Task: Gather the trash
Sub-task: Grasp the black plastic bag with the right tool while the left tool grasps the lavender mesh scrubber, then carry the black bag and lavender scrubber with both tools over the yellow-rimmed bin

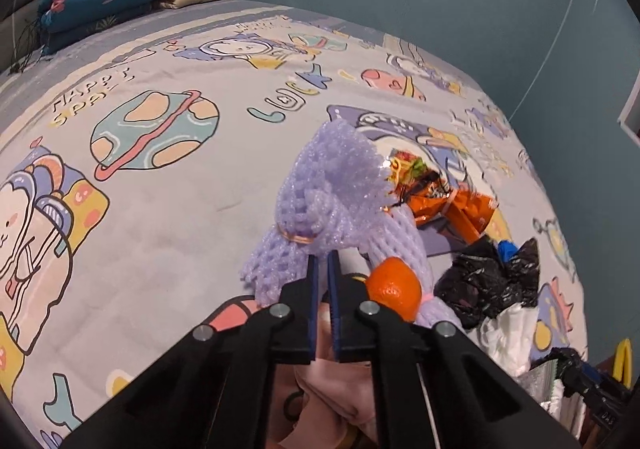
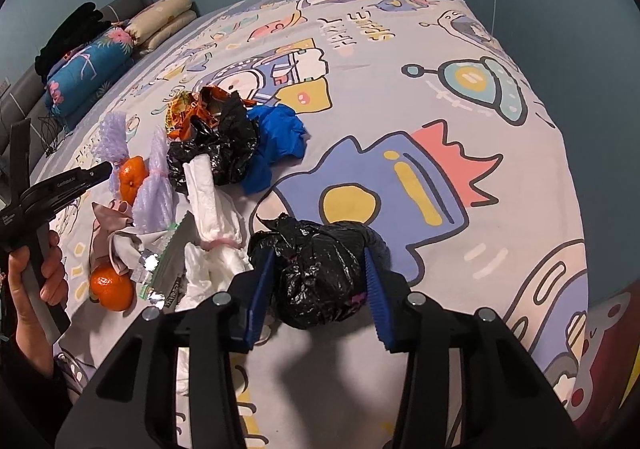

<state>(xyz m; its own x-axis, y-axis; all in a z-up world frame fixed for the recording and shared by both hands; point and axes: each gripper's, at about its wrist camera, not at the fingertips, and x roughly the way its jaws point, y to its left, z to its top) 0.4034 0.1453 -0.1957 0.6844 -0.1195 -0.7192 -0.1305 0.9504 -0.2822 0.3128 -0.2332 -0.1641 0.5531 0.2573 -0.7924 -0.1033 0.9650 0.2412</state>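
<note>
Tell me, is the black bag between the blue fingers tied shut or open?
Looks shut. The black bag is bunched into a tight lump with a twisted top and nothing spilling; a knot can't be seen clearly.

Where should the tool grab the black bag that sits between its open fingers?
Squeeze the black bag across its fat, crumpled middle, coming straight down from above. The right tool already straddles it, one finger on each side, and the soft plastic should bunch up easily.

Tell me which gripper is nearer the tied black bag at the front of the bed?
Right. The right gripper has its open jaws on either side of the tied black bag; the left gripper is off by the purple foam net.
</note>
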